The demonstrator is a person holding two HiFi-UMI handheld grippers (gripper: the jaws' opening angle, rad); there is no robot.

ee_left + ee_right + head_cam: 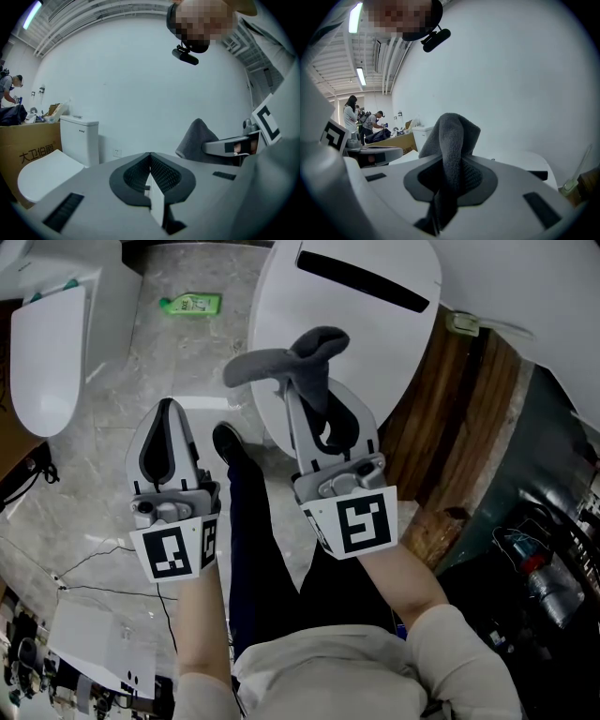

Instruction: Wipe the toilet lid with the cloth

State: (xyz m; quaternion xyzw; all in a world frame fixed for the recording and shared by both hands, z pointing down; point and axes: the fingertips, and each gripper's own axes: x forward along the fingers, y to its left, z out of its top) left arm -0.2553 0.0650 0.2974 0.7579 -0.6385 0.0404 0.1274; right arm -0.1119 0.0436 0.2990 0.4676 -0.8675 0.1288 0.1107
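My right gripper (309,395) is shut on a grey cloth (281,362), which bunches out past the jaw tips. In the right gripper view the cloth (452,138) stands up between the jaws of the right gripper (452,164). The white toilet lid (352,324) lies just beyond and below the cloth; whether they touch is not visible. The left gripper (167,413) hangs to the left over the floor, away from the lid. Seen in its own view, the left gripper (150,157) has its jaws pressed together with nothing in them, and the cloth (197,140) shows at the right.
A second white toilet (47,352) stands at the far left, with a green bottle (190,304) on the marble floor between the two toilets. A wooden panel (455,418) runs along the lid's right side. Cables (103,559) lie on the floor at left.
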